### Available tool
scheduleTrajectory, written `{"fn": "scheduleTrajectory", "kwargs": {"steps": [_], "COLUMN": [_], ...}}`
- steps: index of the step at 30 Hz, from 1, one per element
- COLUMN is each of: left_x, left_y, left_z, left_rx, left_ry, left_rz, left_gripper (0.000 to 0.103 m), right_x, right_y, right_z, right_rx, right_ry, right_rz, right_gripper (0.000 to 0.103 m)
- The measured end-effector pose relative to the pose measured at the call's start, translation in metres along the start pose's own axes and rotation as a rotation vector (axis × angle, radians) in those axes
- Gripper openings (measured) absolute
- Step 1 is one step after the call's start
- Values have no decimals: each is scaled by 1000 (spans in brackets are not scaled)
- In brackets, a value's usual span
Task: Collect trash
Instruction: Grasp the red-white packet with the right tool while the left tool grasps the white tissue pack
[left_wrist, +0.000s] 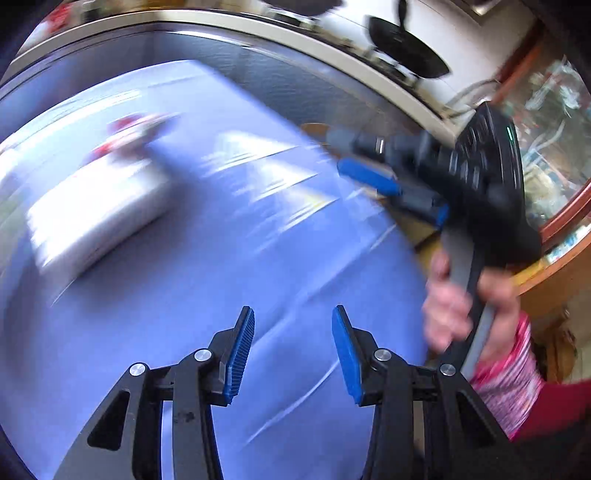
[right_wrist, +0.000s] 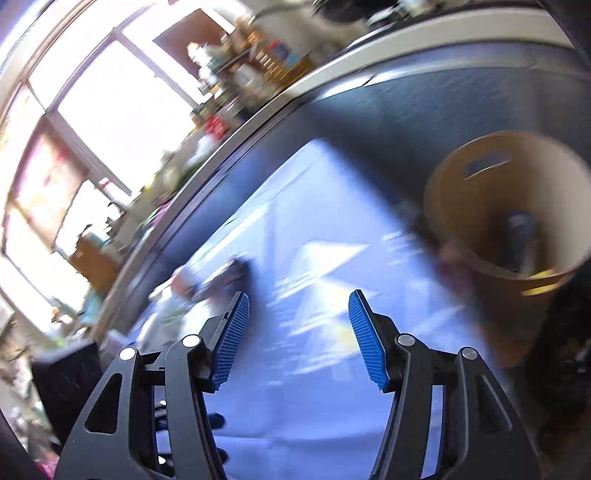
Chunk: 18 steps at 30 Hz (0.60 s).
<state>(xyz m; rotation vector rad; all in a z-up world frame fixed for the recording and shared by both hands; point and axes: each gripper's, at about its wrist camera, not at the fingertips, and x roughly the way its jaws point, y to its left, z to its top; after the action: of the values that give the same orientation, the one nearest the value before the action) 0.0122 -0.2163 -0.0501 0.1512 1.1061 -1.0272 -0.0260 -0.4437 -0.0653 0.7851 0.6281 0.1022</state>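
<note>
My left gripper (left_wrist: 291, 350) sits at the bottom centre of its own view, released, the two ribbed blue rubber pads spread apart with only smooth blue cloth (left_wrist: 192, 266) between them. That cloth is matte and creased, covering a table with a rounded dark edge that curves across the top of the frame. In the left half of this view lies a blurred, boxy white piece of trash (left_wrist: 96, 218), pale and glossy, with a smaller red-and-white scrap (left_wrist: 129, 136) just beyond it toward the upper left; motion blur hides their exact shapes. At the right edge my right hand (left_wrist: 469, 302) wraps the grey handle of the other tool, a pink patterned sleeve below it, and its black body and blue-tipped fingers point in over the cloth at centre right.

In the right wrist view my right gripper (right_wrist: 299, 332) is at the bottom centre, likewise released, its ridged blue pads wide apart over the same blue cloth. At the right of the frame stands a round tan bin (right_wrist: 476, 229), smooth-walled like cardboard, with a slot handle cut near its rim and something dark and something yellow inside, too blurred to name. At centre left a smeared heap of pale and reddish trash (right_wrist: 192, 288) rests on the cloth. Bright window panes (right_wrist: 122, 122) fill the upper left.
</note>
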Motion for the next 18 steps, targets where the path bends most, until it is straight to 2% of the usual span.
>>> {"fn": "scheduleTrajectory", "kwargs": {"steps": [5,8,9,11,15,18], "left_x": [-51,-72,-75,-81,-89,-94], "left_y": [59,85,90,100,99,103], "left_z": [-53,-73,-77,-84,-88,-83], "left_rx": [-185,-269,-287,-323,-330,-313], "left_ry": [-71,-115,-122,-137,-172,-184], "left_rz": [63,81,83,79,61,45], "left_gripper": [44,44,44,44,44,44], "right_x": [70,103,115,125,82,39], "right_y": [34,47,50,52,76,82], "right_z": [10,17,17,14,10,-7], "right_rx": [86,107,102,117,47,12], "right_ry": [94,125,146,151,23,4], "right_rz": [72,58,43,25,98,165], "right_gripper": [56,57,45,10,7,7]}}
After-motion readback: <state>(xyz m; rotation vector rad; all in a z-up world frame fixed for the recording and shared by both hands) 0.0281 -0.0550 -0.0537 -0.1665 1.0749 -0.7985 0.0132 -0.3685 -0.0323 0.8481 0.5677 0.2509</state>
